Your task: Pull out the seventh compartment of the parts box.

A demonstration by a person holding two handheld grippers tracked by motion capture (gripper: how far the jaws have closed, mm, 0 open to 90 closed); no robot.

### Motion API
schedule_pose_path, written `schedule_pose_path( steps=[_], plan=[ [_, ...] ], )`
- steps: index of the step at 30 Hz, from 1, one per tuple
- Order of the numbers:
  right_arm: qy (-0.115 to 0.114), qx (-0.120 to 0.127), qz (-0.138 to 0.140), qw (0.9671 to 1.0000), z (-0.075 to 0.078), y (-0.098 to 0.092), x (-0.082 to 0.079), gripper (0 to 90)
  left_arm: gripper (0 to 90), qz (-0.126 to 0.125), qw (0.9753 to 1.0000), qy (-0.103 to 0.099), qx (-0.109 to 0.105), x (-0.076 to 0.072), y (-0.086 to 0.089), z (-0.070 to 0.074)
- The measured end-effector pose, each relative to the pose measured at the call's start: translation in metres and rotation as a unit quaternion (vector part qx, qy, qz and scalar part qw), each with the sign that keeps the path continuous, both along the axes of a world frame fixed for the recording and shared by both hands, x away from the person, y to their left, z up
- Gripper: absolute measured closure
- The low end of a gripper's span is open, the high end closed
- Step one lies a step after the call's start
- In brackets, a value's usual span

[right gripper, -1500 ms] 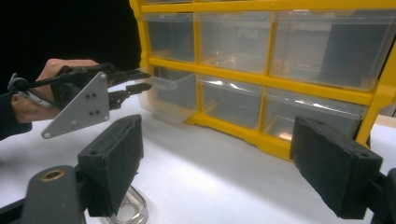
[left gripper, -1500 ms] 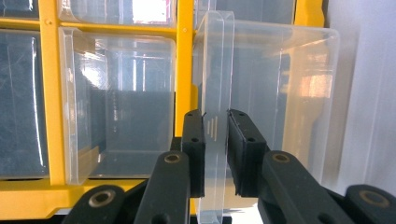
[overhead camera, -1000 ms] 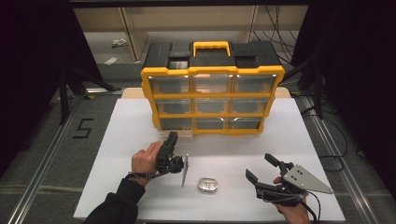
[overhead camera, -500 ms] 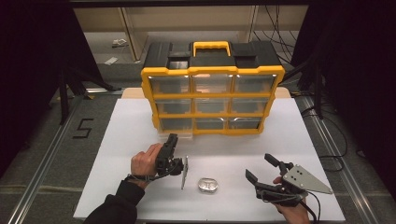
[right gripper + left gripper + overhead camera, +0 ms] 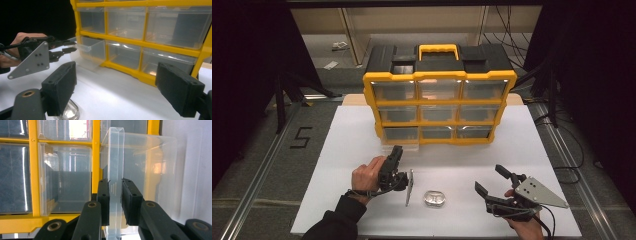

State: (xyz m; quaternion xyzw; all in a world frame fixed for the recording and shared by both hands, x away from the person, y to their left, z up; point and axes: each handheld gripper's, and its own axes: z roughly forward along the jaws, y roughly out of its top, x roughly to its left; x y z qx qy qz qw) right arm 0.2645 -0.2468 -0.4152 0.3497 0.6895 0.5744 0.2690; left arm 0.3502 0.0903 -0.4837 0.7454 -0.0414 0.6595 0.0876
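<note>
The bottom-left drawer of the yellow drawer cabinet is gripped by the left gripper, whose jaws are closed on the clear pull lip at the drawer's front. In the right gripper view the drawer is seen drawn partly out of its slot, its front standing proud of the cabinet's yellow frame while its rear is judged to be seated inside. The opening is therefore taken as begun but not finished; more travel towards the person appears to be needed before the inside can be reached freely. The small shiny metal object lies on the white table near the front edge, between the two hands and apart from both; it is presumed to be what the drawer is meant to receive, so that step is judged undone. The right gripper rests low on the table to the right of the object, its jaws spread wide and nothing between them. Bare table is seen between the cabinet's foot and the metal object, so the drawer's path outward is unobstructed, though the left hand already sits close to that object. The other eight drawers sit flush in the frame. The table's front edge lies just behind both hands, so little room is left for pulling farther back.
</note>
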Motion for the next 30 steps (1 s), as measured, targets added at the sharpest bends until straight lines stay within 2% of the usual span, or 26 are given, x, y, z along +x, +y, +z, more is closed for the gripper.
schedule_pose_path(
  steps=[2,4,6,8,9,11,20,25,26,30],
  plan=[
    [0.0,0.0,0.0,1.0,0.0,0.0,0.0,18.4,77.4,-0.002,1.0,0.003,-0.006,-0.001,0.0,-0.001],
    [0.0,0.0,0.0,1.0,0.0,0.0,0.0,18.4,77.4,-0.003,1.0,0.0,0.002,-0.002,0.0,0.0],
    [-0.001,-0.001,0.0,1.0,0.0,0.0,0.0,18.3,77.4,-0.003,1.0,0.001,0.002,-0.003,0.0,0.0],
    [0.0,-0.002,0.0,1.0,0.0,0.0,0.0,18.3,77.3,-0.005,0.9999,0.005,-0.008,-0.004,0.0,-0.001],
    [-0.001,-0.002,0.0,1.0,0.0,0.0,0.0,18.3,77.3,-0.006,1.0,0.003,-0.002,-0.004,0.0,-0.001],
    [0.0,-0.003,0.0,1.0,0.0,0.0,0.0,18.3,77.3,-0.007,0.9999,0.005,-0.008,-0.005,0.001,-0.002],
    [0.0,-0.003,0.0,1.0,0.0,0.0,0.0,18.3,77.3,-0.012,0.9999,0.005,0.0,-0.009,0.001,0.0],
    [0.0,-0.003,0.0,1.0,0.0,0.0,0.0,18.4,77.3,-0.015,0.9998,0.01,-0.004,-0.012,0.002,-0.001],
    [-0.001,-0.003,0.0,1.0,0.0,0.0,0.0,18.3,77.3,-0.015,0.9999,0.007,0.002,-0.013,0.002,0.001],
    [0.0,-0.003,0.0,1.0,0.0,0.0,0.0,18.3,77.2,-0.016,0.9998,0.011,0.0,-0.014,0.003,0.0]
  ],
)
